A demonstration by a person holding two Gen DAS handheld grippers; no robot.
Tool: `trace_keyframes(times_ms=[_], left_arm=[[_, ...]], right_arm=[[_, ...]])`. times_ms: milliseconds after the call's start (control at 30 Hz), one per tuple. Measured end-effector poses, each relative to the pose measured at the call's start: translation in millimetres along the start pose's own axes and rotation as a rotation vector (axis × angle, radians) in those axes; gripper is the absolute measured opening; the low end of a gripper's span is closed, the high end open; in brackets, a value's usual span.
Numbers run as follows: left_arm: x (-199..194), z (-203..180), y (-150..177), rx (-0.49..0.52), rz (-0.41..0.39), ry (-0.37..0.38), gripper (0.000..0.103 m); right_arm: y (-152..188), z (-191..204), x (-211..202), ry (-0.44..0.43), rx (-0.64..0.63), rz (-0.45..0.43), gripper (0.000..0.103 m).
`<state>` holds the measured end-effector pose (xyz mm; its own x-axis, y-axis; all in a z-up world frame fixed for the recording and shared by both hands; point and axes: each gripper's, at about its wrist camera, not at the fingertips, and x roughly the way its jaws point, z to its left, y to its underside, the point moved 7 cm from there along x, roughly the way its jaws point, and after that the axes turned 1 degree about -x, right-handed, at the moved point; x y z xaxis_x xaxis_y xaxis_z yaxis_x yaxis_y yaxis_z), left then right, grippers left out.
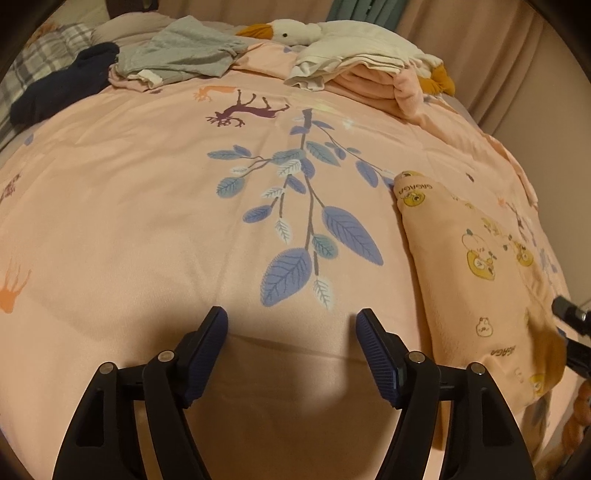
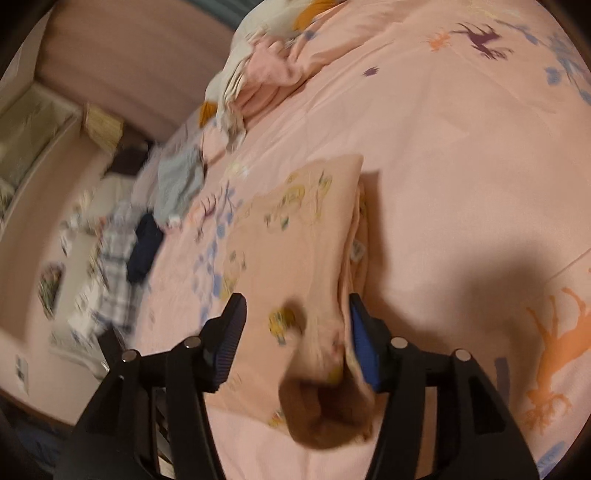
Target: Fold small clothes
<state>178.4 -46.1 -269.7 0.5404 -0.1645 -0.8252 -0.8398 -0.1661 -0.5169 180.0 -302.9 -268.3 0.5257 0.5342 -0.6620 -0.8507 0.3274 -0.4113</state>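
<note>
A small peach garment (image 1: 476,280) printed with yellow cartoon bears lies folded on the pink bedspread (image 1: 147,221), at the right in the left wrist view. My left gripper (image 1: 291,321) is open and empty over bare bedspread to the garment's left. In the blurred right wrist view the same garment (image 2: 288,240) lies ahead, its brown-cuffed near end (image 2: 321,413) between the fingers. My right gripper (image 2: 295,314) is open around that end; I cannot tell whether the right fingertip (image 2: 364,350) touches the cloth. Part of the right gripper (image 1: 572,325) shows at the right edge of the left wrist view.
At the far end of the bed lie a grey garment (image 1: 184,55), a dark navy garment (image 1: 62,85), a pile of white and pink clothes (image 1: 354,70) and a stuffed goose (image 1: 288,33). A plaid cloth (image 2: 114,266) and floor clutter lie beyond the bed edge.
</note>
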Motion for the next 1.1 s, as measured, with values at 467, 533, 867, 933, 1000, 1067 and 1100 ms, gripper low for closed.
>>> trace_keyframes(times_ms=[467, 533, 867, 933, 1000, 1067, 1100], left_arm=[[4, -7, 5, 0.092, -0.018, -0.025, 0.080], [5, -8, 5, 0.100, -0.020, -0.030, 0.081], [6, -9, 6, 0.105, -0.027, -0.025, 0.083], [6, -9, 6, 0.106, -0.029, -0.025, 0.084], [5, -8, 6, 0.107, -0.029, -0.024, 0.084], [5, -8, 6, 0.102, -0.030, -0.015, 0.084], [5, -8, 6, 0.098, -0.030, -0.007, 0.084]], right_arm=[[32, -38, -9, 0.095, -0.051, 0.045, 0.016], [32, -42, -10, 0.102, -0.038, 0.048, 0.017], [20, 28, -37, 0.074, -0.177, -0.120, 0.021], [25, 59, -31, 0.009, -0.249, -0.145, 0.021], [33, 83, -10, -0.087, -0.286, -0.096, 0.020], [45, 97, 19, -0.114, -0.314, 0.003, 0.019], [53, 101, 38, -0.104, -0.332, 0.052, 0.020]])
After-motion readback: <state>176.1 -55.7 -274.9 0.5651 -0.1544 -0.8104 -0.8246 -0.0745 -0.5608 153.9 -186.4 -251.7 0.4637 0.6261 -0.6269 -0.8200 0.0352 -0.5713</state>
